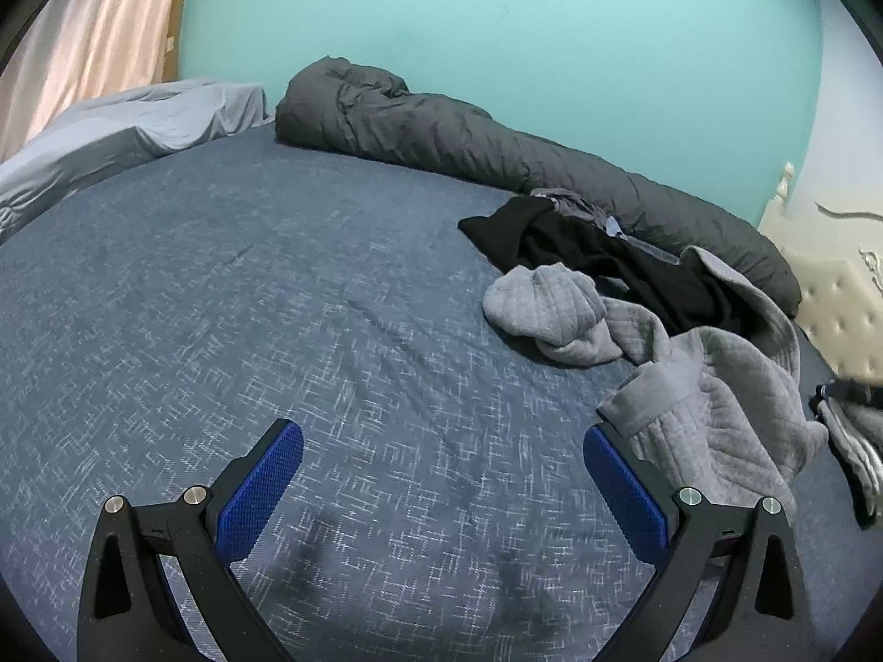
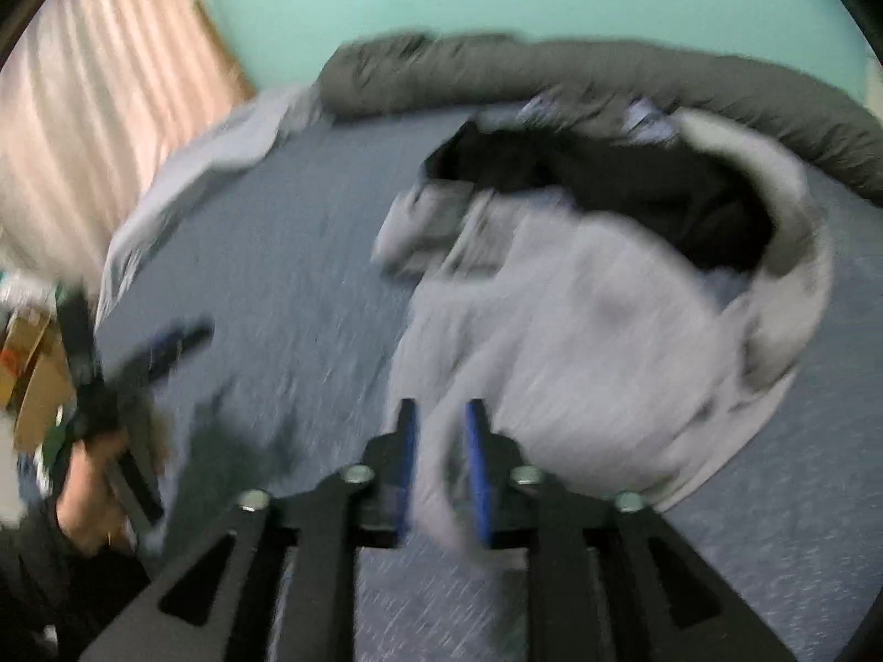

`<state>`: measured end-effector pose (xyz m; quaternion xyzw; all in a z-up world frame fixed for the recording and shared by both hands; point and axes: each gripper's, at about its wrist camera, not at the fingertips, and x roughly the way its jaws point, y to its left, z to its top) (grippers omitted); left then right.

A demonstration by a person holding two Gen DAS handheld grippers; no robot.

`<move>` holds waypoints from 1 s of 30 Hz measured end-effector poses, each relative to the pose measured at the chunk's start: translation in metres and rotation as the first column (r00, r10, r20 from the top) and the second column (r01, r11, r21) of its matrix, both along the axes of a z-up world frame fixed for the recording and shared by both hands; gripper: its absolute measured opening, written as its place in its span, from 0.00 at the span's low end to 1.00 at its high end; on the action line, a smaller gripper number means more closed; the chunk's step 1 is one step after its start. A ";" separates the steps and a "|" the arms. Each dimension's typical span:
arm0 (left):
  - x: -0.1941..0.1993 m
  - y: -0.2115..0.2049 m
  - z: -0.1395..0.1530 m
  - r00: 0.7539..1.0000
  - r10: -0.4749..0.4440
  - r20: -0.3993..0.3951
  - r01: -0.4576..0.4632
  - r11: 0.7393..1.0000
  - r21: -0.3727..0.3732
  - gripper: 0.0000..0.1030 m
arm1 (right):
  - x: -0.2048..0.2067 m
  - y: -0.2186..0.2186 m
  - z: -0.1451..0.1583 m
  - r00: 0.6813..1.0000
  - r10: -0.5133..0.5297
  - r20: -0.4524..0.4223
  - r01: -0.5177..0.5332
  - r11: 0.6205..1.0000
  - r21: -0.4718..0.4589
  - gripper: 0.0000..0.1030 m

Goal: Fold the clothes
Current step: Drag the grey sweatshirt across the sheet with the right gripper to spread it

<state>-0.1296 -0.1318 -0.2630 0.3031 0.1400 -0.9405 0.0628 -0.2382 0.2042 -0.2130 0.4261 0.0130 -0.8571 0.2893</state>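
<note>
A light grey quilted hoodie [image 1: 712, 380] lies crumpled on the right of the blue bed [image 1: 276, 303], with a black garment [image 1: 607, 259] heaped behind it. My left gripper [image 1: 441, 441] hovers open over bare sheet, its right pad [image 1: 623, 491] beside the hoodie's cuff. In the blurred right wrist view, my right gripper [image 2: 441, 419] is shut on a fold of the grey hoodie [image 2: 579, 331], which spreads ahead of it with the black garment [image 2: 607, 182] beyond. The left gripper [image 2: 165, 347], held by a hand [image 2: 88, 496], shows at the left edge.
A dark grey rolled duvet [image 1: 496, 138] runs along the teal wall at the bed's far side. A pale grey pillow [image 1: 138, 127] sits at the back left by a pink curtain [image 1: 94, 38]. A cream tufted headboard [image 1: 833, 303] stands right, with striped clothing [image 1: 855, 441] below it.
</note>
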 end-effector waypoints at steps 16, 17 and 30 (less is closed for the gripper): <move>0.008 0.002 -0.005 0.999 -0.014 0.036 0.016 0.998 -0.055 1.00 | -0.079 0.015 -0.066 0.978 -0.166 0.126 0.153 0.983 0.104 0.21; 0.011 0.003 -0.004 0.999 -0.011 0.037 0.013 0.998 -0.056 1.00 | -0.073 0.015 -0.068 0.979 -0.157 0.132 0.147 0.986 0.085 0.19; 0.075 0.031 0.059 0.994 -0.104 0.034 0.105 0.994 -0.042 1.00 | 0.057 -0.044 -0.052 0.987 0.102 0.126 -0.092 0.992 -0.085 0.06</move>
